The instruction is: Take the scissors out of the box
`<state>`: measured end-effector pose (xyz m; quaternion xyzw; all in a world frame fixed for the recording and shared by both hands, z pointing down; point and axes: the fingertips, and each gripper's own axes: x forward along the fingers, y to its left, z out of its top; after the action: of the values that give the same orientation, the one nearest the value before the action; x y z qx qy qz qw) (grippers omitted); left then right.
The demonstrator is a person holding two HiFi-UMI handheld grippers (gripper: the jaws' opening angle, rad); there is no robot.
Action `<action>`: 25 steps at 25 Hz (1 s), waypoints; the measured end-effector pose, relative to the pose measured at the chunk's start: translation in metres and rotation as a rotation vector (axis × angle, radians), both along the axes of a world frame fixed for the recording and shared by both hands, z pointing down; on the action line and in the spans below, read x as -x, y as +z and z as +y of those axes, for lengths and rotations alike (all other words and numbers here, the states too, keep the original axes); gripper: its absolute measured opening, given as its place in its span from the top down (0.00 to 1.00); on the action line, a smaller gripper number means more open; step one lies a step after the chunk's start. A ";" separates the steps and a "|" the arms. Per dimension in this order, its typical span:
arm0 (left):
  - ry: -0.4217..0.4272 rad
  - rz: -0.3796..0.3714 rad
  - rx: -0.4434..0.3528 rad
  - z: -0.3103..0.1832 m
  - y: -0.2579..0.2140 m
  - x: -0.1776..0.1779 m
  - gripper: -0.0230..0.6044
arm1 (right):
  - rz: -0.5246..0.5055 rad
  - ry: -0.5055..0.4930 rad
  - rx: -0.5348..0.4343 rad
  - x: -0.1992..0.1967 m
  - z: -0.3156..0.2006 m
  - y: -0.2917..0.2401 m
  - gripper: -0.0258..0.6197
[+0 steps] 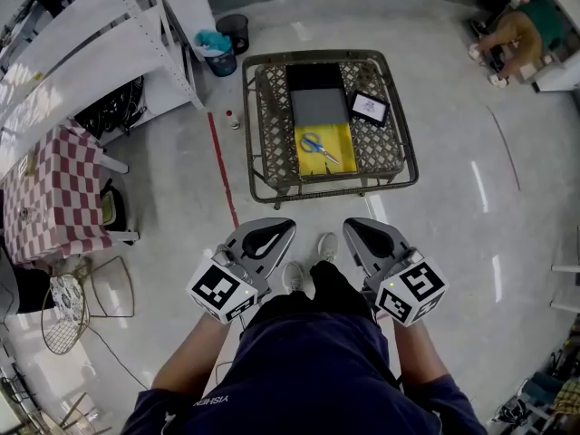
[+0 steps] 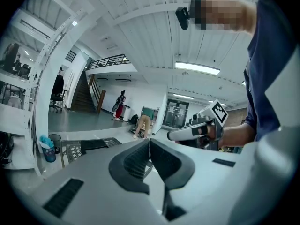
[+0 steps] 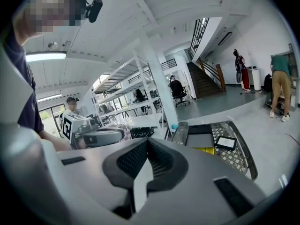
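Note:
Blue-handled scissors (image 1: 319,147) lie in an open yellow box (image 1: 313,165) on a low wicker table (image 1: 249,134) ahead of me. A grey lid (image 1: 318,107) lies just behind the box. My left gripper (image 1: 272,227) and right gripper (image 1: 358,227) hang side by side over the floor, short of the table's front edge, both shut and empty. In the left gripper view the left gripper (image 2: 149,142) has its jaws meeting at the tip. The right gripper (image 3: 147,142) looks the same, with the yellow box (image 3: 206,150) beyond it; the scissors do not show there.
A black-framed card (image 1: 369,107) lies on the table right of the lid. White shelving (image 1: 91,43), a bin (image 1: 220,57) and a checked-cloth table (image 1: 45,188) stand at the left. A red floor line (image 1: 222,170) runs past the table. A person (image 1: 507,34) crouches far right.

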<state>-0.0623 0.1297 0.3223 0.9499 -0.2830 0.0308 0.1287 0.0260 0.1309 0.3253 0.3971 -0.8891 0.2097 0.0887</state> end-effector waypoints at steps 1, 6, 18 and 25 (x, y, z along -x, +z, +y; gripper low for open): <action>-0.001 -0.004 0.003 -0.005 0.001 -0.001 0.92 | -0.002 -0.001 0.004 -0.002 -0.005 0.002 0.94; -0.012 -0.019 0.017 -0.037 0.008 -0.011 0.92 | 0.003 -0.019 0.018 -0.008 -0.039 0.012 0.94; -0.059 -0.055 0.073 -0.127 0.036 -0.046 0.92 | -0.002 -0.101 0.065 -0.032 -0.132 0.042 0.94; -0.083 -0.077 0.100 -0.175 0.045 -0.072 0.92 | -0.005 -0.150 0.099 -0.049 -0.178 0.058 0.94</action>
<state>0.0098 -0.0453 0.3675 0.9279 -0.3252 0.0759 0.1660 0.0754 -0.0470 0.3837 0.3242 -0.9050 0.2472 0.1215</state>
